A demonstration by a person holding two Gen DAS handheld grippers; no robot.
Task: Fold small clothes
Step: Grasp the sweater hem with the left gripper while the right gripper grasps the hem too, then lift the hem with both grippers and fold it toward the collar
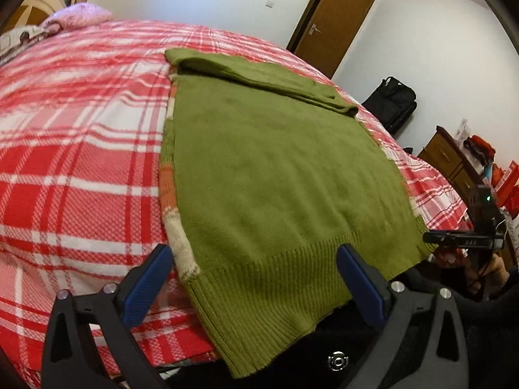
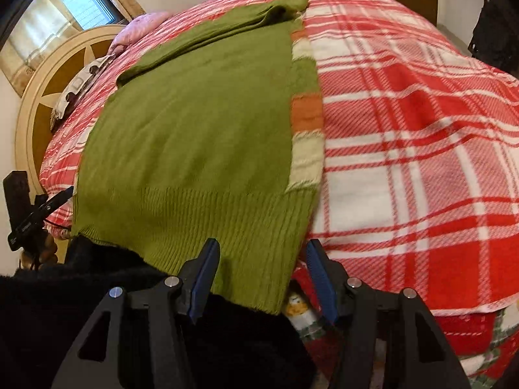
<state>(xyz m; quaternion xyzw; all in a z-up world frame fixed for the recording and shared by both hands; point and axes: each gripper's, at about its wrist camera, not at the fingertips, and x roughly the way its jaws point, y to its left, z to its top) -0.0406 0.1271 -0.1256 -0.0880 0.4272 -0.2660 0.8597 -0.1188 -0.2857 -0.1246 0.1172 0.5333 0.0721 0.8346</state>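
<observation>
A green knit sweater (image 1: 269, 175) lies flat on the red plaid blanket (image 1: 74, 149), its ribbed hem hanging over the near edge of the bed. One green sleeve is folded across its top; an orange and cream striped strip (image 1: 168, 191) shows along its side. My left gripper (image 1: 254, 253) stands wide open over the hem's left part, its blue pads (image 1: 146, 288) clear of the cloth. My right gripper (image 2: 262, 243) is open, with the hem's right corner of the sweater (image 2: 194, 136) lying between its fingers. Each view shows the other gripper at its edge.
A pink pillow (image 1: 78, 16) and a round headboard (image 2: 39, 103) are at the head of the bed. A brown door (image 1: 334, 19), a black bag (image 1: 392, 103) and a wooden dresser (image 1: 444, 155) stand along the walls. A dark fleece garment (image 2: 81, 291) on the person is near the bed edge.
</observation>
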